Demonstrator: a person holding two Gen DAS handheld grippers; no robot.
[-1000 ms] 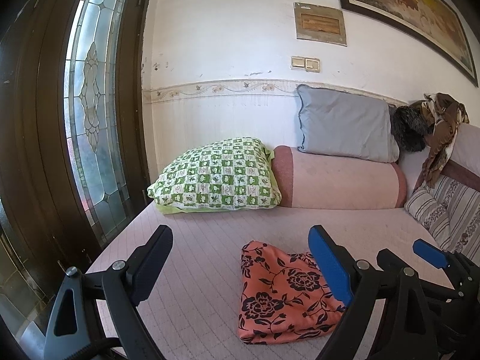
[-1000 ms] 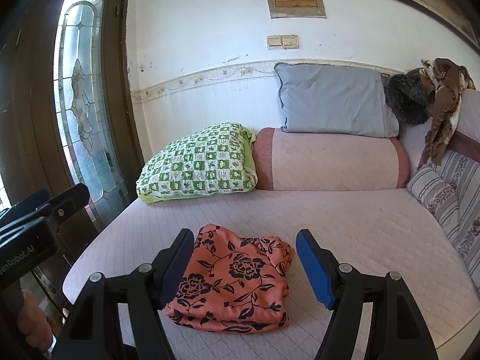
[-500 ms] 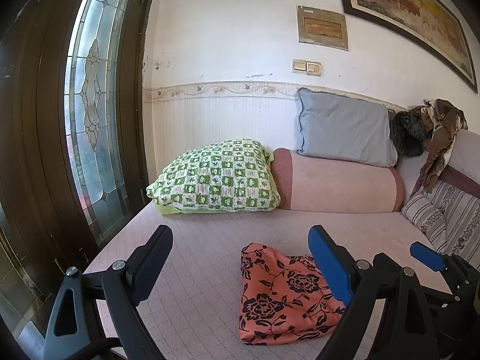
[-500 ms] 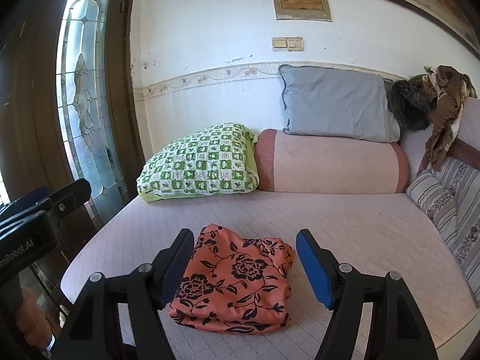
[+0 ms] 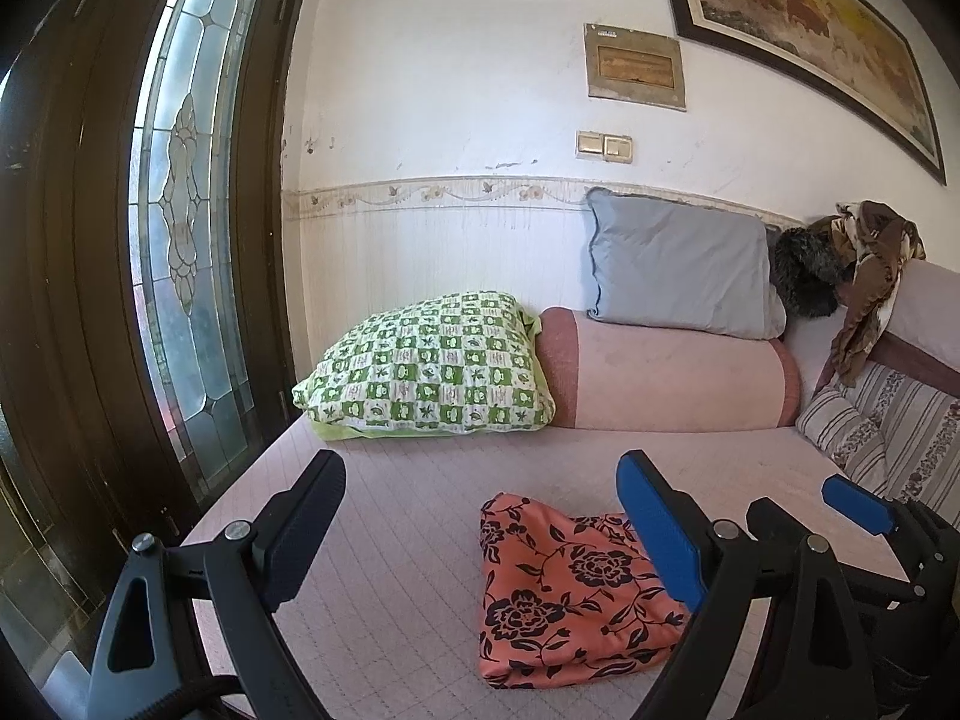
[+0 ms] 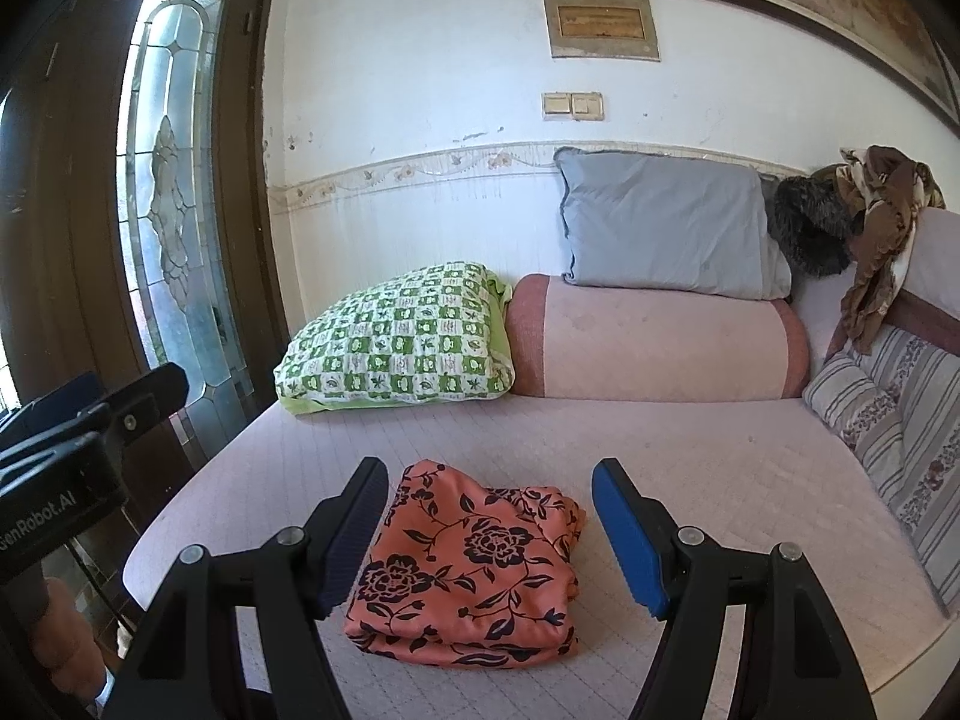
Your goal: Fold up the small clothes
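Right wrist view: the folded orange floral cloth [image 6: 474, 570] lies on the pink bed [image 6: 690, 468] at lower centre. The right gripper [image 6: 489, 534] hovers wide open, empty. The left gripper [image 5: 480, 546] also gapes, empty.

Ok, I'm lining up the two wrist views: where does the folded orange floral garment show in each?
Left wrist: folded orange floral garment lies low and right of centre on the bed, partly behind the blue pad of the left gripper.
Right wrist: garment lies low and central, seen between the fingers of the open right gripper, untouched.
Shared landmark: the green checked pillow at the bed's back left.
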